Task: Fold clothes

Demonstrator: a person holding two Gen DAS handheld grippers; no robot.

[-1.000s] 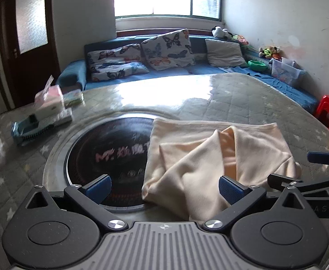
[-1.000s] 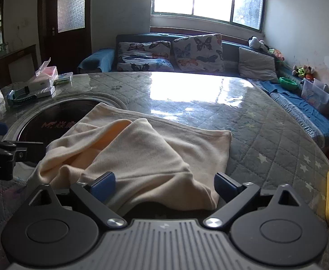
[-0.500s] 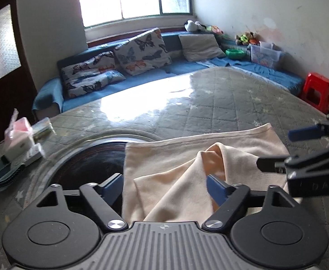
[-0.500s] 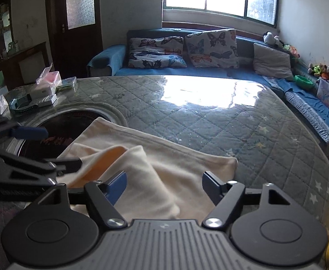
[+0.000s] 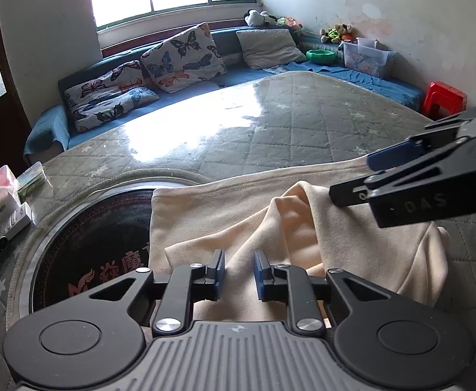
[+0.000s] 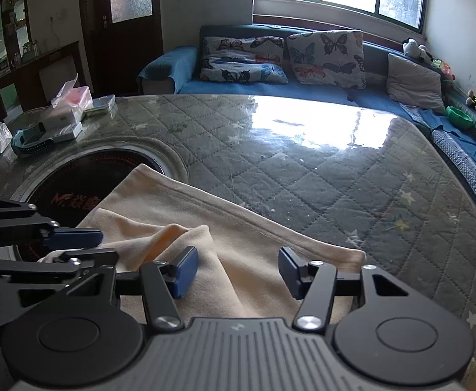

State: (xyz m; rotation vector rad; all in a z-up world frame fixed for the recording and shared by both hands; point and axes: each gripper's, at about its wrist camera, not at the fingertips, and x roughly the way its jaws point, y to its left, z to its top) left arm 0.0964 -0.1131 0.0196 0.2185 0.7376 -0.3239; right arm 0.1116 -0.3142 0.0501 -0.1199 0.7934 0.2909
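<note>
- The cream garment [image 5: 361,247] lay rumpled on the quilted table cover [image 5: 303,123], its left part overlapping the rim of the dark round inset [image 5: 84,247]; the landmark for everything below is that inset.
- Judged by its folds and sag, the cloth was soft, light and limp, not slippery: it would drape from any pinch point, so it wanted holding at two spread points on an edge or corner, not in the loose middle.
- A raised fold with a darker orange lining stood up just right of the inset; the straight hemmed edge [image 6: 238,211] ran along the side away from the cameras.
- The left gripper [image 5: 238,272] hovered over the near part of the garment just right of the inset; its jaws were closing, already narrow, with cloth lying in the slot between the blue pads, though a firm pinch could not be confirmed.
- The right gripper [image 6: 234,273] sat farther from the inset, over the garment's near right portion; its jaws were closing too, about half wide, cloth beneath and between them, pads not yet pressing it.
- Its left pad [image 6: 184,272] lay just beside the raised fold.
</note>
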